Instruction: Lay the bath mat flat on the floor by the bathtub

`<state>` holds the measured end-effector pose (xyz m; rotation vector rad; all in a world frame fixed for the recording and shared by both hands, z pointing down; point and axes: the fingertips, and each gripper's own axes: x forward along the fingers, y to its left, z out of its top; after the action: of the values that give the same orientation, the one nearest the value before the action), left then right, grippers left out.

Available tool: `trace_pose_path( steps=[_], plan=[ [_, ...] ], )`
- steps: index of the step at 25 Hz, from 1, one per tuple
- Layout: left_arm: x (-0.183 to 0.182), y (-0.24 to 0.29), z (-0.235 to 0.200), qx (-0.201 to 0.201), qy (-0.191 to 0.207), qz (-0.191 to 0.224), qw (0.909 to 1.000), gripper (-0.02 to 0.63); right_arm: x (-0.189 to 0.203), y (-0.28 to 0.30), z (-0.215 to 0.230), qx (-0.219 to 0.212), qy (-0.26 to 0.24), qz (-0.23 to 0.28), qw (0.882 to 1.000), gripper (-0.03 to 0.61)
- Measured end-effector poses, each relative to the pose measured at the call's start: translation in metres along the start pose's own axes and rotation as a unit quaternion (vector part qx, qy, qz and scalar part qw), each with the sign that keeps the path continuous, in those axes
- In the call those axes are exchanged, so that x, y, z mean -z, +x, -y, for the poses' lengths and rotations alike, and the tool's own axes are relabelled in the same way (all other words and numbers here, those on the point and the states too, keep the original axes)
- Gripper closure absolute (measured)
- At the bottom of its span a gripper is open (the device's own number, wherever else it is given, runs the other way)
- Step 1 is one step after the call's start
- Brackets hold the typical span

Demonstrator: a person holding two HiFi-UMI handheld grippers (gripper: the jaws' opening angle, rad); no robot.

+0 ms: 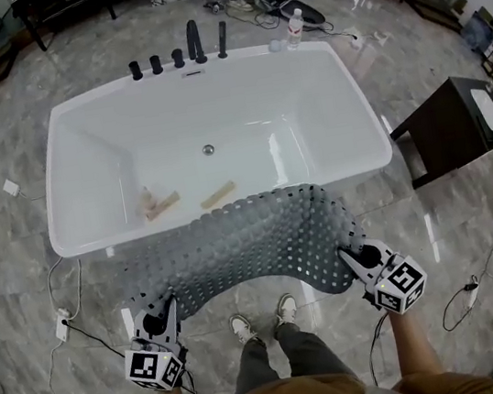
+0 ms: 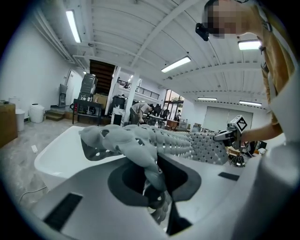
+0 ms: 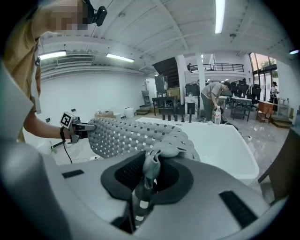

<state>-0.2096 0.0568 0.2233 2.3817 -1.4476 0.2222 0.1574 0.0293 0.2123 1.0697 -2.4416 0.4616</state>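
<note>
A grey perforated bath mat (image 1: 254, 246) hangs stretched in the air between both grippers, sagging in front of the white bathtub (image 1: 73, 154) and covering part of its near rim. My left gripper (image 1: 160, 324) is shut on the mat's left corner (image 2: 152, 171). At the other end, my right gripper (image 1: 361, 261) is shut on the right corner (image 3: 151, 168). In the left gripper view the mat (image 2: 178, 140) runs across to the right gripper (image 2: 225, 136). The right gripper view shows the mat (image 3: 131, 133) reaching the left gripper (image 3: 79, 127).
The person's shoes (image 1: 264, 318) stand on the marble floor (image 1: 438, 235) just below the mat. Wooden pieces (image 1: 182, 201) lie inside the tub. Black taps (image 1: 178, 56) line its far rim. A dark cabinet (image 1: 458, 125) stands right of the tub. Cables (image 1: 71, 321) trail on the left.
</note>
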Motion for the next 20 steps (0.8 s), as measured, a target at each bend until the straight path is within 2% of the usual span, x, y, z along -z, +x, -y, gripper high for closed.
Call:
trace_pose_path(
  steps=[4, 8, 20],
  plan=[
    [-0.001, -0.006, 0.003, -0.014, 0.000, 0.007, 0.9999, 0.555, -0.005, -0.008, -0.007, 0.006, -0.004, 0.002, 1.000, 0.528],
    [0.012, -0.001, 0.003, -0.032, -0.003, 0.001, 0.9995, 0.555, 0.009, -0.006, 0.000, -0.002, -0.004, -0.007, 1.000, 0.528],
    [0.104, 0.049, -0.016, -0.058, -0.020, -0.059, 0.9964, 0.555, 0.090, 0.055, 0.039, -0.046, 0.000, -0.052, 0.998, 0.528]
  ],
)
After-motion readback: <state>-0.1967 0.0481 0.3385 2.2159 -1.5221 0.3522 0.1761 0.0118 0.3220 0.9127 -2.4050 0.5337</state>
